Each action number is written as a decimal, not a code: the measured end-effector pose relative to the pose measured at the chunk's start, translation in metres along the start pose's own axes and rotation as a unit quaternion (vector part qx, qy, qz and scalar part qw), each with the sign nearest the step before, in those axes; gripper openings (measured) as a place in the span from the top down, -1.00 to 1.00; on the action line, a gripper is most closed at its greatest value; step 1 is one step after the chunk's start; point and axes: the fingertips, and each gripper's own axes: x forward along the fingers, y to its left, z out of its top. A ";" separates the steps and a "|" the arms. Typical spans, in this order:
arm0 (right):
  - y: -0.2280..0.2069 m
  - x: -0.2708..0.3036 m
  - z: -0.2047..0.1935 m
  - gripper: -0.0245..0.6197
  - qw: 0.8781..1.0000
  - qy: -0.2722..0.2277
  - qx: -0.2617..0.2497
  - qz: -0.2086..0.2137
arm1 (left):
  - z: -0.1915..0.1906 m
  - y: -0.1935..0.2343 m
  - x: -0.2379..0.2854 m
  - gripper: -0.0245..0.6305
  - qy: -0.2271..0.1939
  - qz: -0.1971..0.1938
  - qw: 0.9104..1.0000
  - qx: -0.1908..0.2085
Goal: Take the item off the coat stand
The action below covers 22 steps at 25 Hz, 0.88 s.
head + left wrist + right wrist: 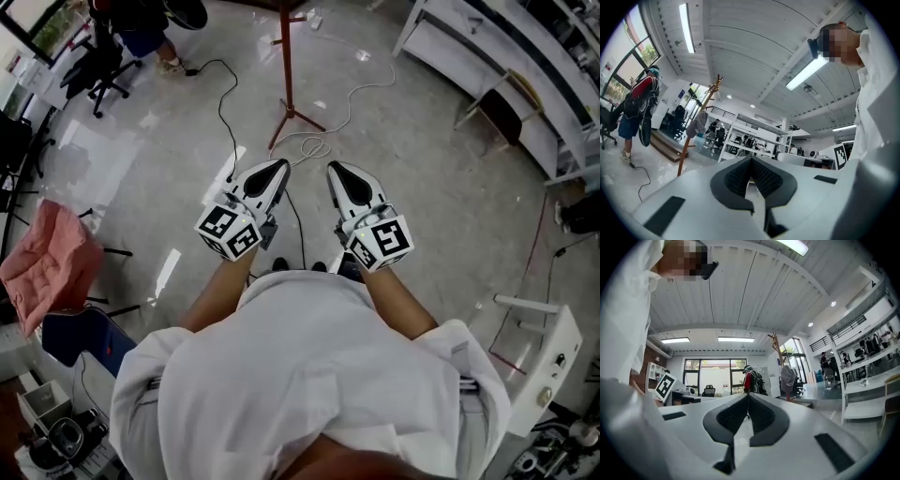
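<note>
Office floor; coat stand (285, 66) upper centre, grey garment (788, 376) hangs on it, likely soft, light: pinch a loose fold. Left gripper (277, 169) and right gripper (336, 172) fingers closed, empty.

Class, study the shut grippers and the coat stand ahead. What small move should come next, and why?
Probably a step forward toward the coat stand. The left gripper and right gripper are both shut, empty and held close to the person, while the grey item hangs on the stand some way ahead, seemingly out of reach from here.
</note>
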 end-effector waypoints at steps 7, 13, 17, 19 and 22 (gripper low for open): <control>-0.020 -0.018 0.003 0.85 0.999 -0.029 0.036 -0.003 | -0.008 -0.009 0.012 0.89 0.016 -0.001 1.000 -0.005; -0.031 -0.030 -0.004 0.84 0.999 -0.021 0.049 0.014 | -0.019 -0.027 0.026 0.89 0.026 0.001 1.000 0.005; -0.038 -0.041 -0.013 0.84 0.998 -0.017 0.052 0.024 | -0.034 -0.037 0.031 0.89 0.036 0.007 0.999 0.007; -0.038 -0.044 -0.019 0.85 0.998 -0.011 0.059 0.024 | -0.037 -0.039 0.025 0.89 0.041 0.011 0.999 0.001; -0.043 -0.043 -0.026 0.84 0.997 0.000 0.071 0.018 | -0.040 -0.035 0.021 0.89 0.046 0.018 0.999 -0.008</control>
